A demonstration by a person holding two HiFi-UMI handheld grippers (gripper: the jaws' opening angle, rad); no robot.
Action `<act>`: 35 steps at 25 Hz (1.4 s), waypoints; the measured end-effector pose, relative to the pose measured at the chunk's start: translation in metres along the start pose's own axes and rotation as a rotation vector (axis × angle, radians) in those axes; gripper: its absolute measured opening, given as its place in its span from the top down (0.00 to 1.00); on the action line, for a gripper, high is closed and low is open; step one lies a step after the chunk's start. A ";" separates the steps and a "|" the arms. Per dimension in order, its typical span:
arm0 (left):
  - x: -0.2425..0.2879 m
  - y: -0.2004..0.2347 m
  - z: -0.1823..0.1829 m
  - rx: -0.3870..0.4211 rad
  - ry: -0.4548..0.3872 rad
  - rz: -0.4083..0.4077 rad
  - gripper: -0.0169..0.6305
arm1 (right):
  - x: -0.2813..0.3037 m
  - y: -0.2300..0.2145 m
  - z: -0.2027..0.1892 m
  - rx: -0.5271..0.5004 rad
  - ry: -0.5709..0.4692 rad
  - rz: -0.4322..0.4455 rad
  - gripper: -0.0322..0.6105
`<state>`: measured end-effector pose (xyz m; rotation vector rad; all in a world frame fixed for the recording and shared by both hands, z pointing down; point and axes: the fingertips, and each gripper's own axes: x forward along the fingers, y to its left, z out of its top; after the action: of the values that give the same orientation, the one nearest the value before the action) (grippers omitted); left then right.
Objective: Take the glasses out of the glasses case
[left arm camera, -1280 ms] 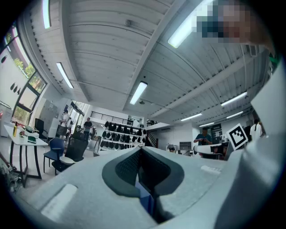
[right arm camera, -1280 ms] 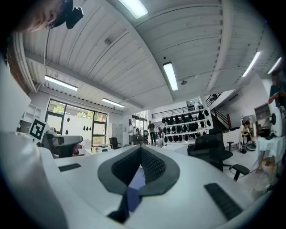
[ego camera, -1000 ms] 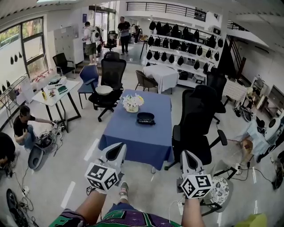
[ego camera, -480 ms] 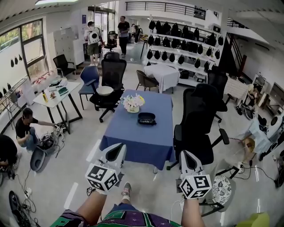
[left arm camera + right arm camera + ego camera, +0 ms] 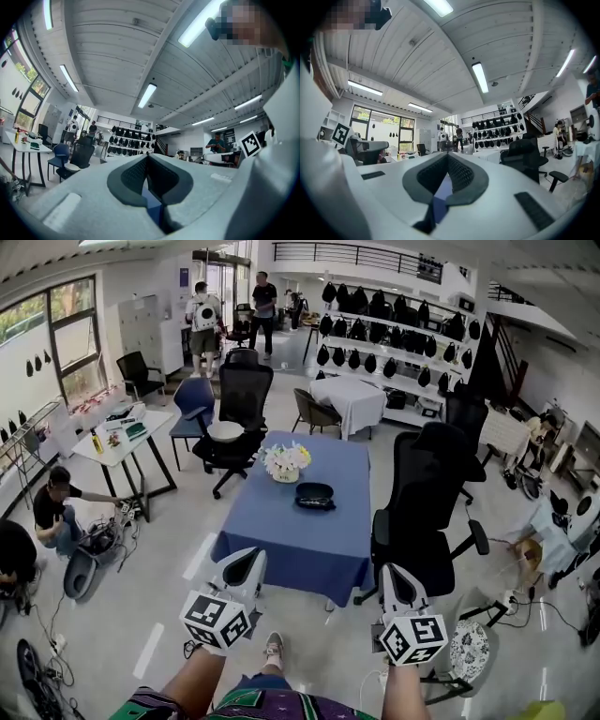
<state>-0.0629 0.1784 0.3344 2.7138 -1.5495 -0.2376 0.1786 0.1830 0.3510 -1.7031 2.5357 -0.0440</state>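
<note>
Glasses case (image 5: 315, 496) on a blue table (image 5: 281, 526), centre of frame.
Left gripper (image 5: 246, 562) and right gripper (image 5: 395, 577), lower frame, well short of it, jaws pressed together on nothing.

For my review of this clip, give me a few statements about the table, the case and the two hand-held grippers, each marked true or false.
1. The glasses case lies on the blue table. True.
2. The left hand-held gripper is clamped on the case. False: its jaws are together on nothing, and the case lies apart from it on the table.
3. A bunch of flowers stands on the same table, beyond the case. True.
4. The right hand-held gripper has its jaws wide apart. False: they are together, with nothing between them.
5. A black office chair stands at the table's right side. True.
</note>
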 end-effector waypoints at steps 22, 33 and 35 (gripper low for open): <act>0.125 0.098 -0.010 -0.017 -0.004 0.038 0.95 | 0.157 -0.050 0.008 -0.043 0.012 0.015 0.95; 0.191 0.170 -0.003 -0.031 0.008 0.030 0.95 | 0.267 -0.053 0.018 -0.056 0.021 0.035 0.95; 0.202 0.183 -0.002 -0.032 0.011 0.026 0.95 | 0.284 -0.053 0.020 -0.055 0.016 0.035 0.95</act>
<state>-0.1182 -0.0881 0.3257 2.6643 -1.5637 -0.2446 0.1224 -0.0996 0.3193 -1.6833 2.6016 0.0151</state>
